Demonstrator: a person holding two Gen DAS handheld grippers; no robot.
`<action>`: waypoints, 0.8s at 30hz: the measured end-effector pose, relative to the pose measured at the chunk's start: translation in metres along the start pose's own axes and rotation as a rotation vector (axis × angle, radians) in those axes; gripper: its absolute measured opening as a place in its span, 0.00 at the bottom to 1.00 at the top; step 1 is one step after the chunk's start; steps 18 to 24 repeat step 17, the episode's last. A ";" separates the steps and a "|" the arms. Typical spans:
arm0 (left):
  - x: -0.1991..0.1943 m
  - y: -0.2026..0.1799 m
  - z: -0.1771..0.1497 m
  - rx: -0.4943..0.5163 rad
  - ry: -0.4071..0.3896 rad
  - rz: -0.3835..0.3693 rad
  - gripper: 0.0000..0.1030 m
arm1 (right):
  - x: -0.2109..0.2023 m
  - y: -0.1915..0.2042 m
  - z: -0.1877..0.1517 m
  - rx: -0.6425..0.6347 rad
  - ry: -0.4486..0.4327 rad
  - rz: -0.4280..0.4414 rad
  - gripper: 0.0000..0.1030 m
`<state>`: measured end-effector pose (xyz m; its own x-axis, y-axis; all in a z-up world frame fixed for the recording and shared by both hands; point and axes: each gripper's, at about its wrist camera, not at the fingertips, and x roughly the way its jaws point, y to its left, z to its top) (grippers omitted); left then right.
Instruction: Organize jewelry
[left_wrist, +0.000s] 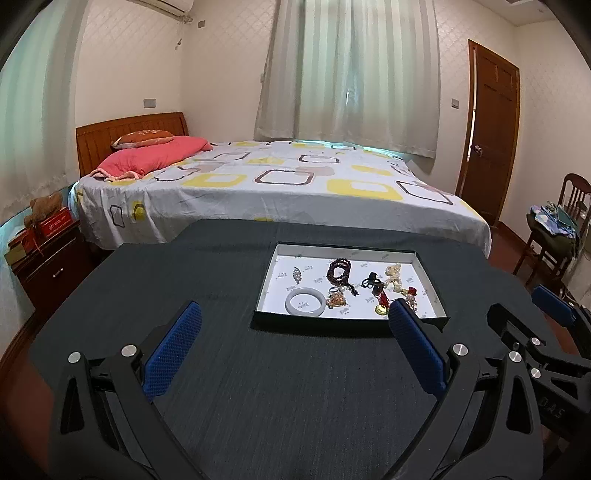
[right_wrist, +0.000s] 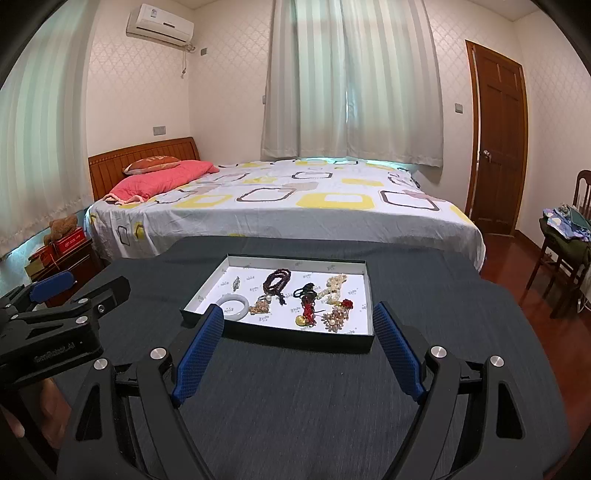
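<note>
A shallow black tray (left_wrist: 321, 328) (right_wrist: 295, 340) with a white lining lies on the dark table (left_wrist: 280, 398). In it are a white bangle (left_wrist: 291, 306) (right_wrist: 233, 306), a dark beaded bracelet (left_wrist: 339, 271) (right_wrist: 277, 279), a small silver pendant (left_wrist: 296, 275), a cream pearl piece (left_wrist: 393, 275) (right_wrist: 334, 284), a red cord with a gold charm (right_wrist: 306, 315) and a beaded brooch (right_wrist: 334, 319). My left gripper (left_wrist: 295, 304) hovers open just short of the tray's front left. My right gripper (right_wrist: 298, 308) is open before the tray's front edge. Neither holds anything.
Each gripper shows in the other's view: the right gripper (left_wrist: 528, 306) at the right, the left gripper (right_wrist: 81, 286) at the left. A bed (right_wrist: 280, 206) stands behind the table, a nightstand (left_wrist: 48, 266) at the left, a chair (right_wrist: 565, 254) with clothes at the right.
</note>
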<state>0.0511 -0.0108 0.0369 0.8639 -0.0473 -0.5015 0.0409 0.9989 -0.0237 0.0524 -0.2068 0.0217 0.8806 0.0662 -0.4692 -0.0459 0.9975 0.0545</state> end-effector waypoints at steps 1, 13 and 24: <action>0.000 0.001 -0.001 -0.004 0.001 0.002 0.96 | -0.001 0.000 -0.001 0.000 0.001 0.000 0.78; 0.007 0.002 -0.005 0.011 0.018 0.016 0.96 | -0.002 0.001 -0.005 0.002 0.005 0.001 0.78; 0.011 0.001 -0.007 0.011 0.033 0.013 0.96 | -0.002 0.001 -0.007 0.009 0.013 0.002 0.78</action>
